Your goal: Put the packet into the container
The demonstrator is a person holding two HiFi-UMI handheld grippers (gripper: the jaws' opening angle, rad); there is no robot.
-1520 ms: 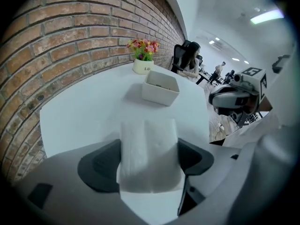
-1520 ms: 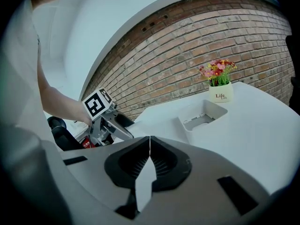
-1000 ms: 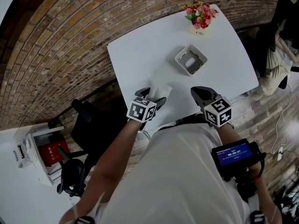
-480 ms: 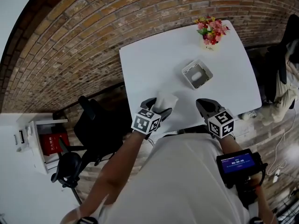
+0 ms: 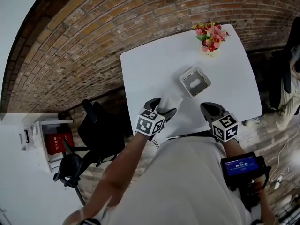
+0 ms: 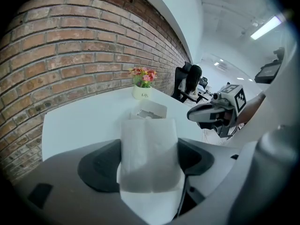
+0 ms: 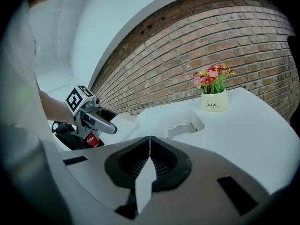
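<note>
A flat white packet stands upright between the jaws of my left gripper, which is shut on it. In the head view the packet sticks out of the left gripper over the near part of the white table. The white square container sits mid-table, just ahead and right of the packet; it also shows behind the packet and ahead of my right gripper. The right gripper is shut with nothing in it, near the table's front edge.
A small white pot of pink and red flowers stands at the table's far right corner. A brick wall runs along the table's far side. A black chair stands left of the table, and a white cabinet further left.
My left gripper has lifted with the packet and moved closer to the container. The right gripper has drifted a little along the table's front edge, still shut.
</note>
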